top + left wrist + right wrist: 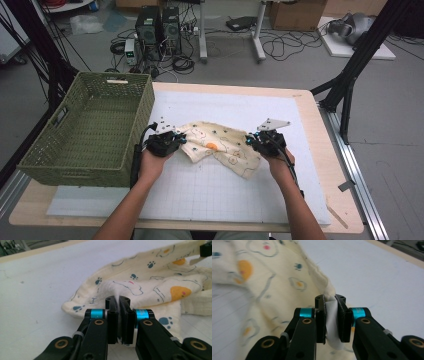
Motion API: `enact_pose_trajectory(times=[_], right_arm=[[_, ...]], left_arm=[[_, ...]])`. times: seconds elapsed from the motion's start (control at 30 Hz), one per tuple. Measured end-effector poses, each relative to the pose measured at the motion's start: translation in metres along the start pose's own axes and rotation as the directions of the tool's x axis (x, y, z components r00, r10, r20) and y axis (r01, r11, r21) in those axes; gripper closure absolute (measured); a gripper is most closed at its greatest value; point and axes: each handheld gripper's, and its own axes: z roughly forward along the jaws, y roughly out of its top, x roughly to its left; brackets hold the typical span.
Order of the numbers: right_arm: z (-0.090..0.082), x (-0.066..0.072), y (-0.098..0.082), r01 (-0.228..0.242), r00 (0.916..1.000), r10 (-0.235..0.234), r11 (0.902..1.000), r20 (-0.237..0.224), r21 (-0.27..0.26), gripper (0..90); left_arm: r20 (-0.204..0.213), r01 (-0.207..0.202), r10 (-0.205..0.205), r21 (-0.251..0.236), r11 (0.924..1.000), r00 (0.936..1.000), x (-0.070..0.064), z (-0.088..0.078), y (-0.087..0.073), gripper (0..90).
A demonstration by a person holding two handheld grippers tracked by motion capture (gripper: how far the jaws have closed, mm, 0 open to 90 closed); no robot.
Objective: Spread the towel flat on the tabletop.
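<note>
A cream cloth [220,146] printed with paw prints and fried eggs lies crumpled on the white mat [235,200] in the middle of the table. My left gripper [176,140] is at the cloth's left edge. In the left gripper view its jaws pinch a fold of the cloth [140,287], and my left gripper [119,300] is shut on it. At the cloth's right edge is my right gripper [253,141]. The right gripper view shows my right gripper [330,299] shut on a thick fold of the cloth's hem [329,291].
A green woven basket [87,131] stands on the table's left side, close to my left hand. The mat stretches in front of and behind the cloth. Beyond the table's far edge stand computers [159,27], cables and table legs on the floor.
</note>
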Motion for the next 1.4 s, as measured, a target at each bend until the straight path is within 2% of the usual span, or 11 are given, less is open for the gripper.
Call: enact_pose_trajectory(times=[0.3, 0.43, 0.47, 0.53, 0.63, 0.67, 0.8, 1.0, 1.07, 1.27, 1.4], right_arm=[[0.022, -0.042, 0.015, -0.054, 0.9916, 0.048, 0.9975, 0.12, 0.045, 81.9], [0.029, -0.058, 0.014, -0.119, 0.9715, 0.11, 0.9924, 0.21, 0.032, 82.2], [0.03, -0.061, 0.014, -0.132, 0.9654, 0.122, 0.9907, 0.231, 0.032, 82.0], [0.032, -0.063, 0.015, -0.145, 0.9584, 0.135, 0.9891, 0.251, 0.022, 80.8], [0.032, -0.059, 0.015, -0.127, 0.9592, 0.112, 0.9912, 0.259, 0.038, 67.4], [0.03, -0.059, 0.015, -0.136, 0.9547, 0.121, 0.9901, 0.272, 0.037, 60.0], [0.016, -0.06, 0.015, -0.172, 0.9455, 0.174, 0.9846, 0.275, -0.034, 53.9], [-0.007, -0.048, 0.012, -0.111, 0.9669, 0.124, 0.9912, 0.223, -0.072, 51.3], [-0.013, -0.043, 0.008, -0.114, 0.9722, 0.127, 0.9904, 0.197, -0.079, 48.8], [-0.026, -0.026, -0.013, -0.103, 0.9868, 0.107, 0.9939, 0.121, -0.038, 45.3], [-0.028, -0.01, -0.029, -0.085, 0.9937, 0.085, 0.9963, 0.073, -0.013, 45.8]], left_arm=[[-0.028, 0.0, 0.0, -0.011, 0.9999, 0.9996, 0.001, 0.005, -0.001, 85.5], [-0.061, 0.026, -0.027, -0.022, 0.9994, 0.9978, 0.005, 0.01, -0.002, 85.3], [-0.082, 0.041, -0.043, -0.027, 0.9988, 0.9957, 0.005, 0.011, -0.002, 83.0], [-0.107, 0.09, -0.094, -0.036, 0.9953, 0.9898, 0.007, 0.013, -0.003, 66.1], [-0.11, 0.101, -0.103, -0.028, 0.9945, 0.9886, 0.007, 0.012, -0.003, 50.9], [-0.105, 0.104, -0.107, -0.03, 0.9941, 0.9887, 0.006, 0.01, -0.002, 48.9], [-0.077, 0.092, -0.095, -0.049, 0.9945, 0.9925, 0.002, 0.0, 0.002, 46.2], [-0.03, 0.05, -0.052, -0.054, 0.9973, 0.9982, -0.006, -0.011, 0.005, 45.2], [-0.019, 0.043, -0.044, -0.046, 0.998, 0.9988, -0.008, -0.013, 0.005, 44.7], [-0.007, 0.031, -0.031, -0.061, 0.9977, 0.9995, -0.014, -0.023, 0.001, 44.4], [0.051, 0.048, -0.047, -0.026, 0.9985, 0.9976, -0.016, -0.02, -0.007, 45.0]])
